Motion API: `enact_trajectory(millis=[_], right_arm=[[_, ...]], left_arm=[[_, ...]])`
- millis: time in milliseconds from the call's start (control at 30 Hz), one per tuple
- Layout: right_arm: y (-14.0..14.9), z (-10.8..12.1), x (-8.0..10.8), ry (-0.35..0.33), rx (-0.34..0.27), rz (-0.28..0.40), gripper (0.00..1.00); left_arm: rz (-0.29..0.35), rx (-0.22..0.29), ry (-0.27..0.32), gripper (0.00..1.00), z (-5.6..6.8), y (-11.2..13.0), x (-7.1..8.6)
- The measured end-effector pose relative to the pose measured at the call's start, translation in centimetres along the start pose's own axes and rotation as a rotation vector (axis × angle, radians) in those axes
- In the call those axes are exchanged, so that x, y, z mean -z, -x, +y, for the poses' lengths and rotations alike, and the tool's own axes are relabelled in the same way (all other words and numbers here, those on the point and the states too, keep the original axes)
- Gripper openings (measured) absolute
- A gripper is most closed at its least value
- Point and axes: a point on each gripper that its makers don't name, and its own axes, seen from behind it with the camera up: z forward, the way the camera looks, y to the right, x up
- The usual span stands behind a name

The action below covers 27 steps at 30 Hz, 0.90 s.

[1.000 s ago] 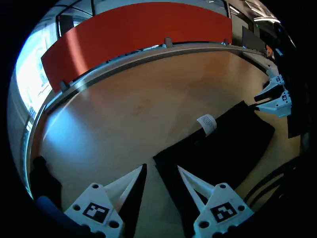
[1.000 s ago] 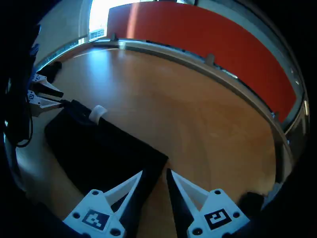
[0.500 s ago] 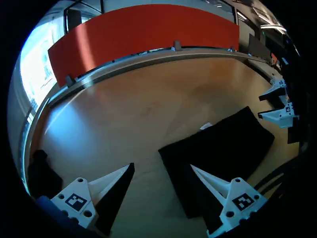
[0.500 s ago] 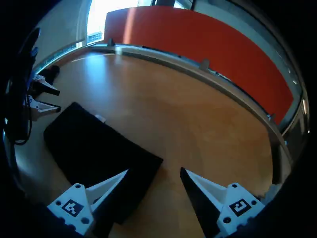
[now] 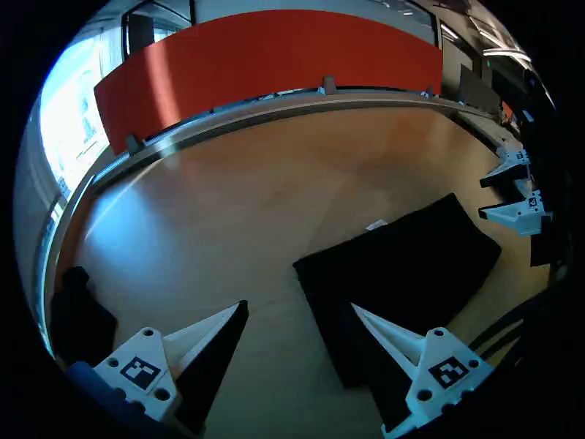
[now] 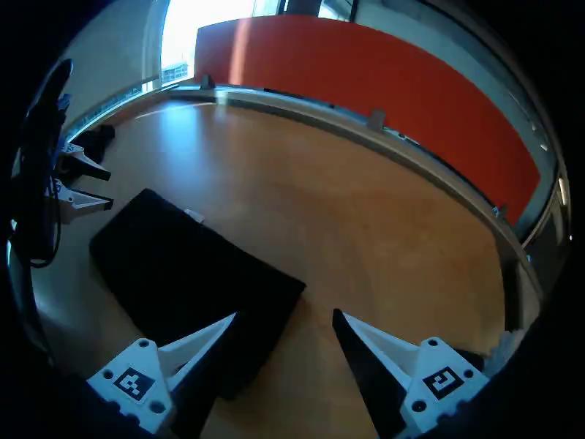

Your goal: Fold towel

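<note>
A black towel (image 5: 398,267) lies folded flat on the wooden table, a small white tag (image 5: 376,224) peeking out at its far edge. In the left gripper view my left gripper (image 5: 296,320) stands open above the towel's near corner, nothing between its fingers. The right gripper (image 5: 503,192) shows open at the towel's far right end. In the right gripper view the same towel (image 6: 190,271) lies to the left, its tag (image 6: 194,215) at the far edge. My right gripper (image 6: 284,327) is open over its near corner, and the left gripper (image 6: 91,186) shows open at the towel's far left end.
An orange divider panel (image 5: 270,55) (image 6: 380,88) runs along the table's far edge behind a metal rail (image 5: 241,117). Bright windows lie beyond it. A dark object (image 5: 73,314) sits at the table's left end. Dark cables (image 6: 40,197) hang by the left hand.
Both grippers opened and let go of the towel's corners. The lifted edge with the tag dropped flat, and both grippers drew back slightly.
</note>
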Motion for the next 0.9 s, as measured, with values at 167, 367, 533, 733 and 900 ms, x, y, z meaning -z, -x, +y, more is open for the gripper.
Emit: enact_trajectory(millis=[167, 367, 533, 733, 900], right_arm=[[0.7, -0.5, 0.7, -0.010, 0.005, -0.001, 0.92], [1.6, -1.2, 1.7, -0.018, 0.003, -0.003, 0.92], [2.3, -1.8, 2.5, -0.029, 0.002, -0.006, 0.92], [3.0, -2.6, 3.1, -0.058, 0.018, -0.014, 0.92], [3.3, -3.4, 3.1, -0.092, 0.044, -0.018, 0.92]], left_arm=[[-0.001, 0.014, -0.007, 0.93, 0.0, 0.8, 0.9], [-0.004, 0.034, -0.020, 0.93, -0.2, 2.0, 2.1], [-0.007, 0.058, -0.030, 0.93, -0.3, 3.2, 3.1], [-0.014, 0.087, -0.041, 0.93, -0.5, 4.6, 4.2], [-0.019, 0.108, -0.053, 0.93, -0.6, 5.7, 5.1]])
